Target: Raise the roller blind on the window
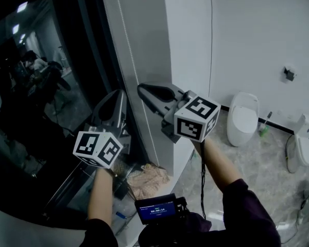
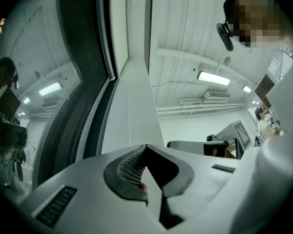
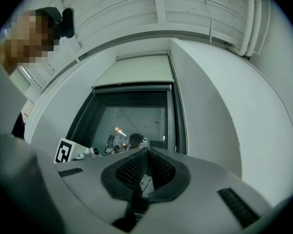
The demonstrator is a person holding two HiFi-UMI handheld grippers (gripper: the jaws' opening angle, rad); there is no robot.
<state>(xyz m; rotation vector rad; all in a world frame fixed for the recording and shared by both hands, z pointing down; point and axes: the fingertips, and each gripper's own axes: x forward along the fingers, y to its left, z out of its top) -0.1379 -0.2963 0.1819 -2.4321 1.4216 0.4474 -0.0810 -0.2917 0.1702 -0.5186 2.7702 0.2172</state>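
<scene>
- Counting from beside the window: two grippers, two marker cubes, one blind, one chain, two toilets.
- The left hand-held gripper points up in front of the dark glass, its cube below it.
- The right hand-held gripper sits just beside it, its tips at the chain that runs down the white wall strip. Its cube is behind it.
- Both toilets stand on the floor by the far wall, well apart from the window.
- A crumpled cloth lies at the foot of the window, and a small lit screen is near the person's waist.
- Only the right gripper view shows the blind. It covers the top of the window, and the glass below is bare. The chain hangs along the frame's right side.
- In that view the right hand-held gripper has its tips together. A thin line shows in the slit between the pads, but I cannot tell whether it is the chain.
- The left gripper view shows the left hand-held gripper closed at the tips, with nothing visible between them.
- That view alone shows two ceiling lamps.
</scene>
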